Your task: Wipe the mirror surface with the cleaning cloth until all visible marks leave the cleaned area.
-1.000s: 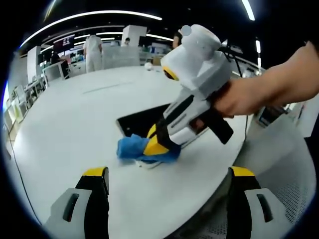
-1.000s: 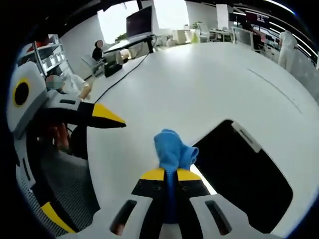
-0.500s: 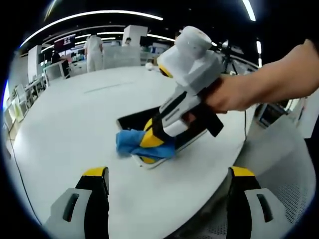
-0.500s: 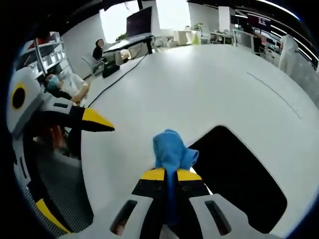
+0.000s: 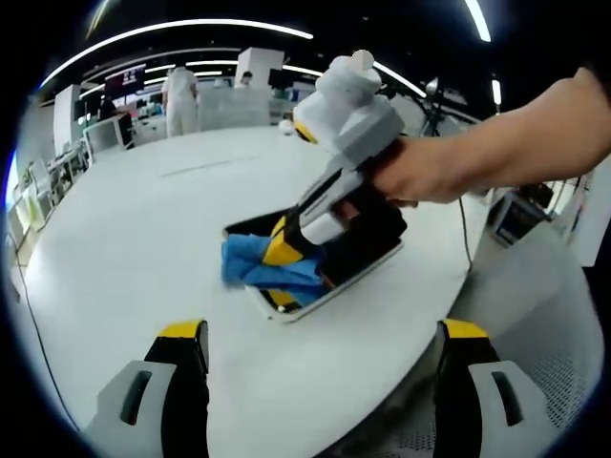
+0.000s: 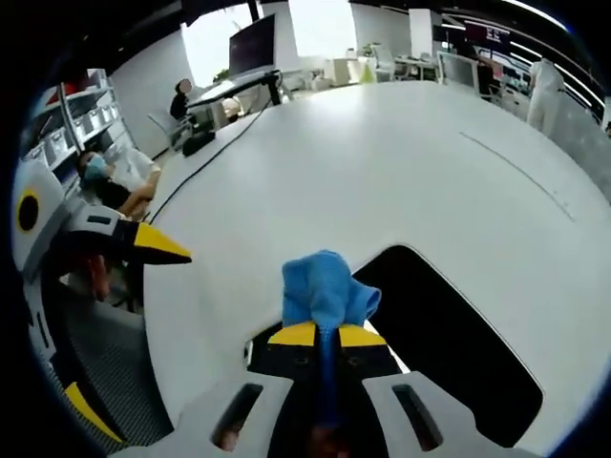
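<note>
Right now the right gripper (image 6: 323,334) has its jaws closed on the blue cloth (image 6: 325,291), whose bunched end sticks out past the yellow tips and lies over the near edge of the mirror (image 6: 449,343). From the left gripper view the cloth (image 5: 260,265) is pressed down on the near left part of the mirror (image 5: 368,253), with a hand (image 5: 420,172) holding the right gripper (image 5: 279,250) tilted steeply downward onto it. The mirror lies flat on the white table (image 5: 124,239), close to its rounded edge. The left gripper (image 5: 320,334) hovers above the table with its jaws spread wide apart and nothing between them. Marks on the dark glass are hard to make out, possibly because of the reflections.
</note>
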Available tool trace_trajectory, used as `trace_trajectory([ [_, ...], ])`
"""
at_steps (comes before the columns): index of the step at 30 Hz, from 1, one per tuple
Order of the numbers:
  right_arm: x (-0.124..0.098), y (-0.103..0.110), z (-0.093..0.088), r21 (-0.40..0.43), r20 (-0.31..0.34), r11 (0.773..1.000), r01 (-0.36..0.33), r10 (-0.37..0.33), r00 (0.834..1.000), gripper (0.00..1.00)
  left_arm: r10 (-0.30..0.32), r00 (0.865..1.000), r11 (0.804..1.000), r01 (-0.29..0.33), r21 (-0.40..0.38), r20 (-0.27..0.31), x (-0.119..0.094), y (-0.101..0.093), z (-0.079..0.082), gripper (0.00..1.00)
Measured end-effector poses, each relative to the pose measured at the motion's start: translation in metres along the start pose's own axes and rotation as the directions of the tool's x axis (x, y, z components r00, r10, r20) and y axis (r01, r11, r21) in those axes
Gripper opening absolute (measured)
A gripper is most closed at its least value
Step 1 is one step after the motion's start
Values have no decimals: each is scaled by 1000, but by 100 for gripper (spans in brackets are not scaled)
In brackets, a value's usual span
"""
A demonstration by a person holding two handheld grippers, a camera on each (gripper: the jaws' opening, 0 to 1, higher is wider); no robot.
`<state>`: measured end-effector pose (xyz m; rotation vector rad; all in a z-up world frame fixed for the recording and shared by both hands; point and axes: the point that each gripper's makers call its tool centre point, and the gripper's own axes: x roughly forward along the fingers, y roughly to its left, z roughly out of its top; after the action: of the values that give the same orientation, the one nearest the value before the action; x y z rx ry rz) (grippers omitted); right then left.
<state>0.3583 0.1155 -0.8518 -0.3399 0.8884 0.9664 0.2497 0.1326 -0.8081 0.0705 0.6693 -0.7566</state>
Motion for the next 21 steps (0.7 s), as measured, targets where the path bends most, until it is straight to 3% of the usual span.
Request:
trace_trajectory([
  [21,11,-27,19,3,14,1000,-1,1,1000,0,3,1000,1000,-3,-7,-5,1,1,-1,99],
])
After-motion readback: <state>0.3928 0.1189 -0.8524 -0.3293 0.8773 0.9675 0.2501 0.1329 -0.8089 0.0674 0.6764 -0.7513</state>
